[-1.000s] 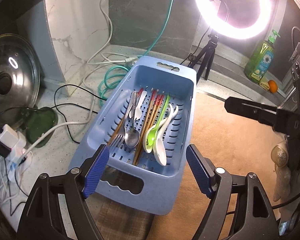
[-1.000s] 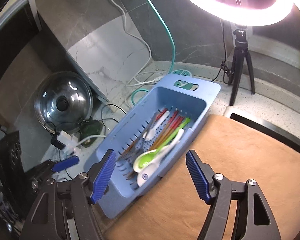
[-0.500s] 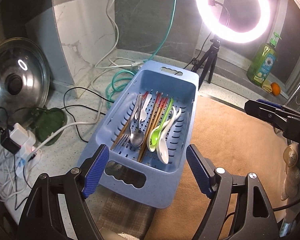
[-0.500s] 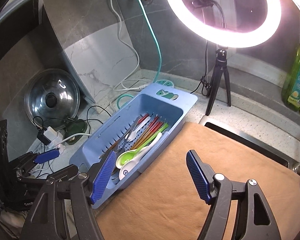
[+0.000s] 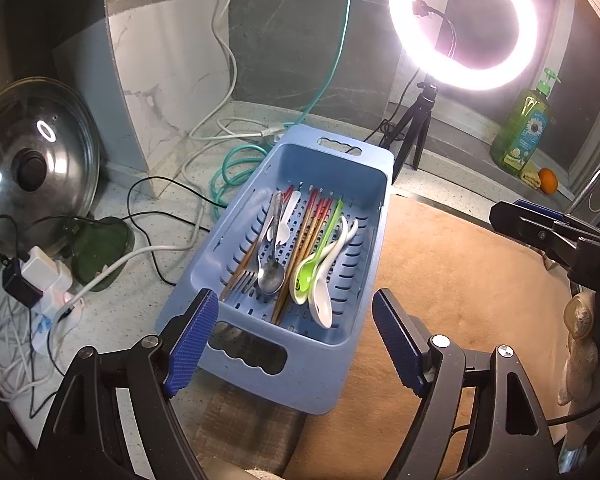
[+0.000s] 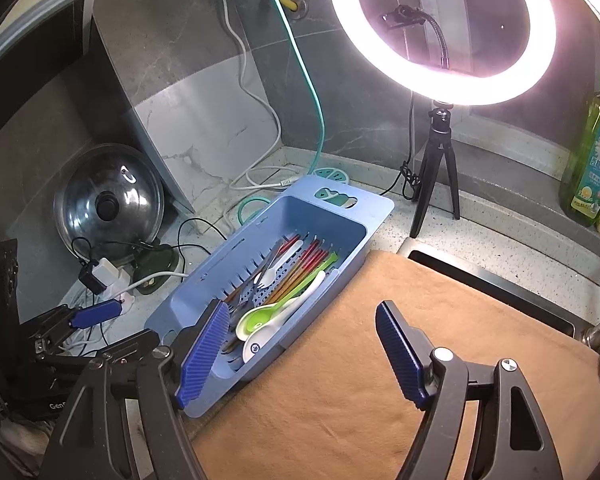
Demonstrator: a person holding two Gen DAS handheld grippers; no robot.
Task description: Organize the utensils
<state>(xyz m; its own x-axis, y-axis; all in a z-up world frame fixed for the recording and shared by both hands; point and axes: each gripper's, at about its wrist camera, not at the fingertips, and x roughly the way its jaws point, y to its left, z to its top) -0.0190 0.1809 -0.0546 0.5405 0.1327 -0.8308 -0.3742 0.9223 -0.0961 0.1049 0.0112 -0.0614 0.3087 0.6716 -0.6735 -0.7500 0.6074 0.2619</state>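
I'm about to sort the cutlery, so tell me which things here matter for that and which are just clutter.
For the job: blue basket, metal spoon, fork, chopsticks, green spoon, white spoon, tan mat.

Lying about: pot lid, ring light, soap bottle, orange, cables.

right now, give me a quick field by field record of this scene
basket: blue slotted basket on the counter, its right edge beside the tan mat
contents: green spoon, white spoon, metal spoon, fork, chopsticks, all lying lengthwise
left gripper: open, empty, above the basket's near end
right gripper: open, empty, over the mat
background: ring light, pot lid, soap bottle
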